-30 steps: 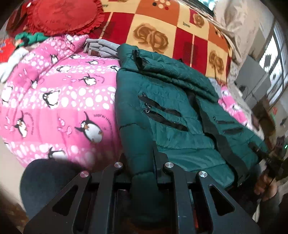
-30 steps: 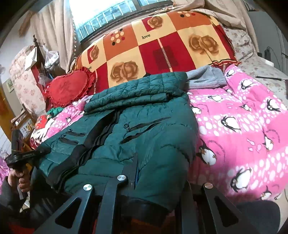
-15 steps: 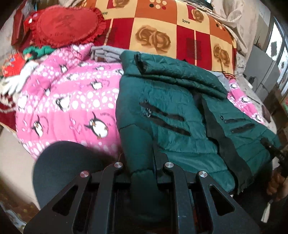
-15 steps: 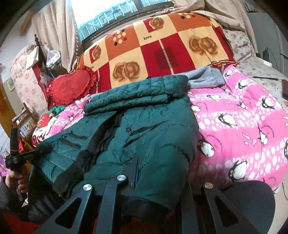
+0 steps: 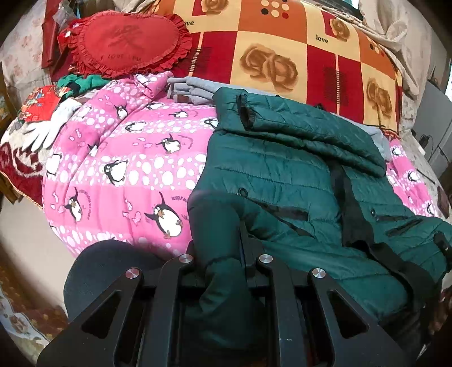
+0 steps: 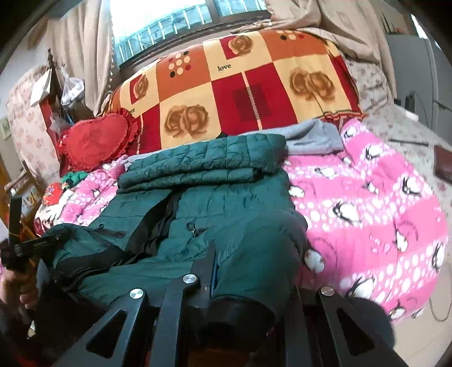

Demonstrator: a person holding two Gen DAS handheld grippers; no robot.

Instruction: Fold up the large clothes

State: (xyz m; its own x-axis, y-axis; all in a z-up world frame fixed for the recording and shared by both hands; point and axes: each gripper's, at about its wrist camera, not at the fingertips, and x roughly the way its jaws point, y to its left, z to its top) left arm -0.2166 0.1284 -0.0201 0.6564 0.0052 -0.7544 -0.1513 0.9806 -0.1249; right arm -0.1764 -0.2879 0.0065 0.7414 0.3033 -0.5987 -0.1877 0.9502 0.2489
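A dark green quilted jacket point(image 5: 296, 175) lies front up on a pink penguin blanket point(image 5: 127, 169), with its far part folded over. My left gripper point(image 5: 226, 242) is shut on the jacket's near left bottom corner, which is bunched between the jaws. In the right wrist view the same jacket point(image 6: 212, 192) spreads out ahead. My right gripper point(image 6: 243, 271) is shut on its near right bottom corner, and the padded cloth covers the fingertips. The left gripper point(image 6: 36, 242) shows at the left edge there, held in a hand point(image 6: 19, 288).
A checked rose blanket point(image 5: 282, 56) is heaped at the bed's far side, with a red heart cushion point(image 5: 127, 42) to its left. Folded grey clothes point(image 5: 192, 87) lie behind the jacket. A window point(image 6: 169, 17) and curtains stand beyond. Floor shows at the near left.
Both grippers have risen a little with the jacket's bottom corners, lifting the near hem. The left wrist view has tilted up, so more of the cushion and rose blanket shows.
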